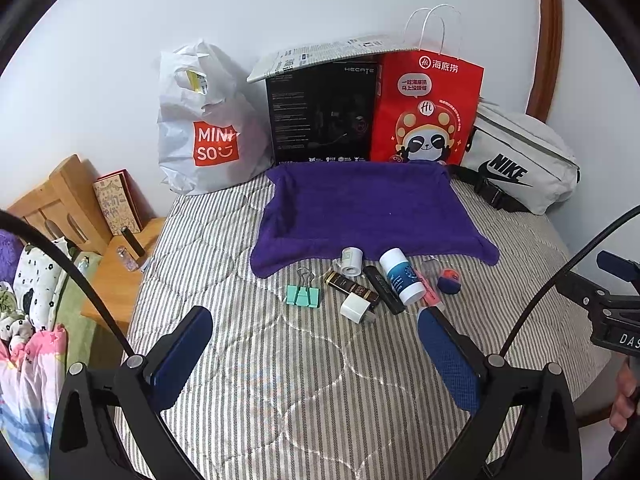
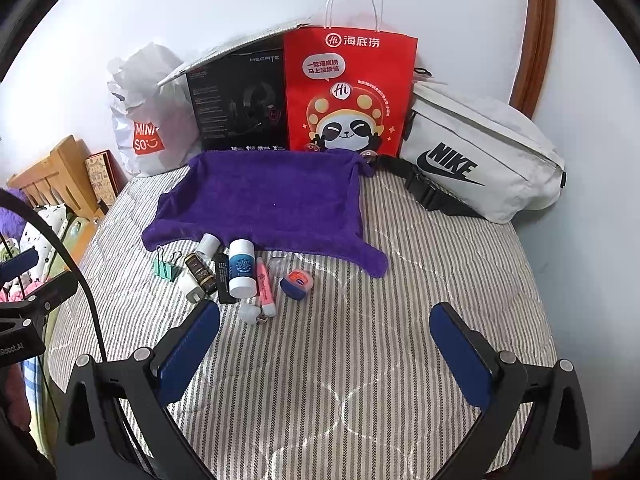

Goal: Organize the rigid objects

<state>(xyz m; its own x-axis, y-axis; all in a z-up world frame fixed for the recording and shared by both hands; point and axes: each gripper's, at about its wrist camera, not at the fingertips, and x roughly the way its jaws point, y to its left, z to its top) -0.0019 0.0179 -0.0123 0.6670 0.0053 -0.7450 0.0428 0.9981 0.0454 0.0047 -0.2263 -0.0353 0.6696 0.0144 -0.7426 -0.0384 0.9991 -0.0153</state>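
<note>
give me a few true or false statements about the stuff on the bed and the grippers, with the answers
1. The purple towel is bare. True.
2. The left gripper holds the green binder clip. False: open, empty; clip lies on the bedspread.
3. The right gripper is open. True.
4. The blue-and-white bottle stands upright. False: it lies on its side.
5. The red paper bag lies flat. False: upright against the wall.

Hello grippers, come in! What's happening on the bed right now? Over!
Left gripper open, empty. Right gripper open, empty. Small items lie beside purple towel, untouched. Nothing blocking.
</note>
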